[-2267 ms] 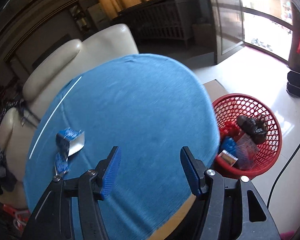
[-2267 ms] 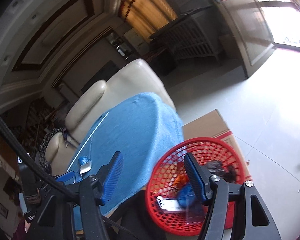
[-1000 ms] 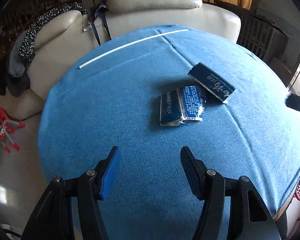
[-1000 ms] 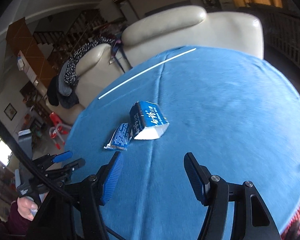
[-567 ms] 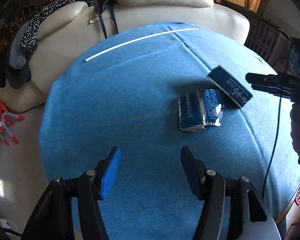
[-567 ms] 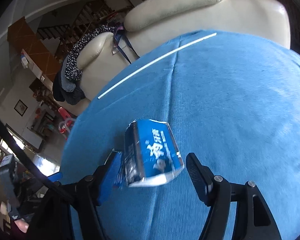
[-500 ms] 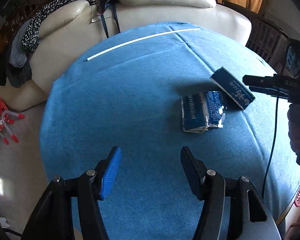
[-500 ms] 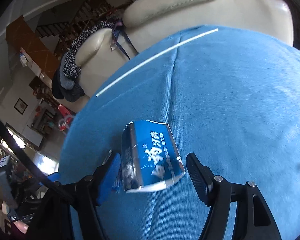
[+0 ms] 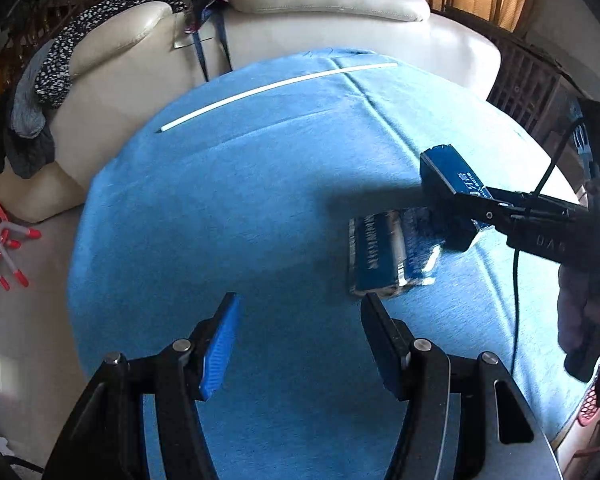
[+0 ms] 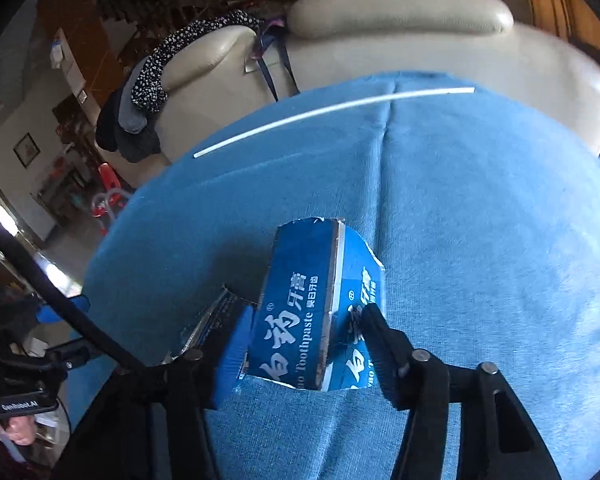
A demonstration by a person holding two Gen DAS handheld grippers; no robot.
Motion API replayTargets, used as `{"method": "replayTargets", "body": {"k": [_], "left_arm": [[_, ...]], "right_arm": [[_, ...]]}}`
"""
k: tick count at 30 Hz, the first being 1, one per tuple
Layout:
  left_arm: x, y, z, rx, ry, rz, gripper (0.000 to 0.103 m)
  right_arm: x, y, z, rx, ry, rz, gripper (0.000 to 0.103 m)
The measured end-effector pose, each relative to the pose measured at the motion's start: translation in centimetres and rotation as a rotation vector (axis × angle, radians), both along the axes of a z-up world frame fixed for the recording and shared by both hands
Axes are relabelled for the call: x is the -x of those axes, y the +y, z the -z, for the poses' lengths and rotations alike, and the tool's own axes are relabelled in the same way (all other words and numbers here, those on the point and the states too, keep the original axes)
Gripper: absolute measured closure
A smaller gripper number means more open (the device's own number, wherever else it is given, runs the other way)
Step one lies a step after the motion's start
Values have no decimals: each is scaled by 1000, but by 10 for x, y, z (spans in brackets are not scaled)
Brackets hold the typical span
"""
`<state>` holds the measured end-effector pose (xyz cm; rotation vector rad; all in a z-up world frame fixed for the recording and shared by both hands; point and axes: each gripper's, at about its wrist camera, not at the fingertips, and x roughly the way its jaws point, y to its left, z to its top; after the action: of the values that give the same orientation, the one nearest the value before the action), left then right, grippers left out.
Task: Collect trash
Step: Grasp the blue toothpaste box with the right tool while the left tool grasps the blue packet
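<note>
Blue tablecloth [image 9: 220, 200] bears a white strip [image 9: 276, 86]; cream sofa [image 9: 324, 12] behind.

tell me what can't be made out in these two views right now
- Flattened blue wrapper: its print is blurred in the left wrist view; the toothpaste box and right gripper hide most of it in the right wrist view.
- Red basket: cut off by the left wrist view's edge, contents unseen.
- Box's underside: faces the blue tablecloth.

Both wrist views angled down, sharing blue table [image 9: 220, 200] (sofa [image 10: 380, 40] behind)
</note>
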<state>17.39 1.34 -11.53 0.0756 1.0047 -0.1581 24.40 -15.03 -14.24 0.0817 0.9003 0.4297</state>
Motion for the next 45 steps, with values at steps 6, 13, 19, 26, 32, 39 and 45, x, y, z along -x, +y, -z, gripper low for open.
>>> {"method": "replayTargets", "body": {"k": [6, 13, 19, 26, 32, 39, 45], "left_arm": [[-12, -27, 2, 26, 19, 53, 40], [-33, -67, 15, 69, 50, 121, 38], [-45, -77, 31, 60, 79, 111, 38], [-44, -69, 35, 88, 50, 84, 45], [-37, -62, 28, 99, 23, 73, 67], [-31, -58, 25, 116, 42, 68, 36], [-35, -81, 30, 44, 27, 86, 27]], "right_arm": [[10, -35, -9, -37, 25, 82, 59], [31, -78, -3, -153, 72, 155, 59], [59, -103, -5, -230, 72, 219, 59], [95, -126, -16, -304, 52, 278, 59], [115, -134, -20, -321, 39, 298, 59], [133, -142, -19, -298, 33, 320, 59], [142, -153, -12, -308, 47, 337, 59]]}}
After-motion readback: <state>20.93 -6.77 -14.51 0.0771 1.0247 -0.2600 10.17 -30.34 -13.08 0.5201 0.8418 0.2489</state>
